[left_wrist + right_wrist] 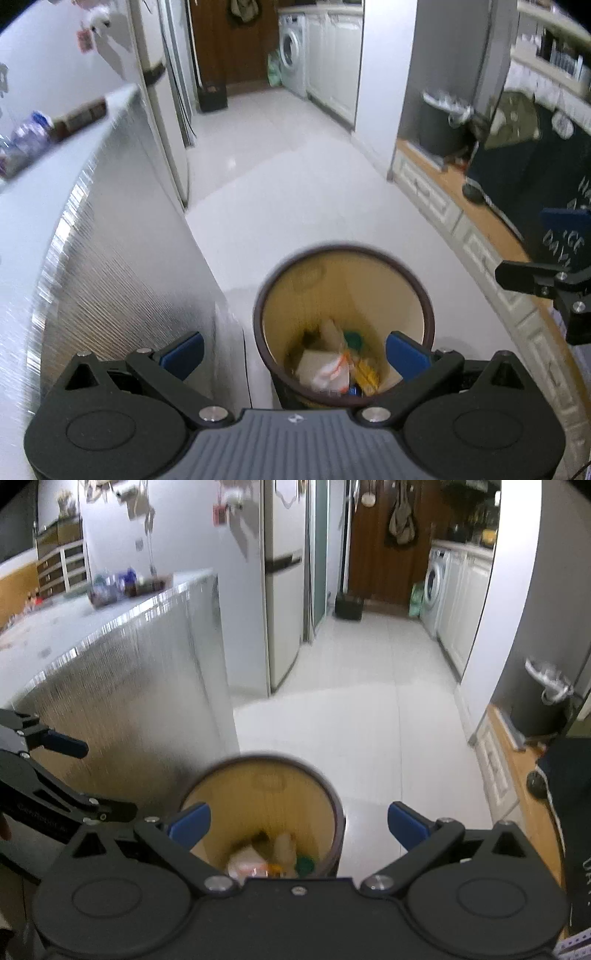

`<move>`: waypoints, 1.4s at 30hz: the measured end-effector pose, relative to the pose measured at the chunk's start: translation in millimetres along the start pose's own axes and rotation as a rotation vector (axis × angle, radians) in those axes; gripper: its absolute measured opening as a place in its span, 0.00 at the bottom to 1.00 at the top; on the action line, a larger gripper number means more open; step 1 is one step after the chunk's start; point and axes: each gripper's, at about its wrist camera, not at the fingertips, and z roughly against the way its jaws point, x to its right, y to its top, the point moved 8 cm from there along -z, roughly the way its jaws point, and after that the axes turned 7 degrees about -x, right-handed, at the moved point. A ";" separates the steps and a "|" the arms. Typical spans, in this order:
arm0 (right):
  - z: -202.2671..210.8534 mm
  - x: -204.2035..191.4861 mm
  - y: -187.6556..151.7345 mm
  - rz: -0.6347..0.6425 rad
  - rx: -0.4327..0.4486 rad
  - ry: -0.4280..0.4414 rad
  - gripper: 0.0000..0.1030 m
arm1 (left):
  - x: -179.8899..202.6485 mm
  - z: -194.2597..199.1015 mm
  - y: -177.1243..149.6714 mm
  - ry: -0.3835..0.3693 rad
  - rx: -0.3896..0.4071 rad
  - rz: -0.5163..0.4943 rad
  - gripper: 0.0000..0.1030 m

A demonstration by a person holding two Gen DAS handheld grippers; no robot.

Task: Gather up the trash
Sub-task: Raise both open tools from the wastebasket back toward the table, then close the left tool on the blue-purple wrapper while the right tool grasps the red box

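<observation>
Blue-tipped left tongs [294,349] spread wide, empty, above bin [424,295], right tongs [299,825] likewise

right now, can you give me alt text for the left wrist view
The open left claw hovers over a round, dark-rimmed trash bin on a white tiled floor, with wrappers and paper scraps at its bottom. A counter stands to the left, and the right claw shows at the right edge.

Bin [343,291]: cream inside w/ dark brown rim; tongs' pads [406,354] blue; floor [295,177] white; counter side [122,258] ribbed silver.
</observation>
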 end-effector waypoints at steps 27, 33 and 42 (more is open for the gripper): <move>30.0 -72.6 189.4 -0.099 0.359 0.042 1.00 | -208.6 162.2 137.7 0.173 0.482 0.324 1.00; 5.6 -102.6 223.1 -0.079 0.400 0.056 1.00 | -270.0 137.5 153.5 0.140 0.529 0.463 1.00; -32.1 -141.6 262.8 -0.031 0.412 0.095 1.00 | -324.1 81.5 176.7 0.077 0.558 0.540 1.00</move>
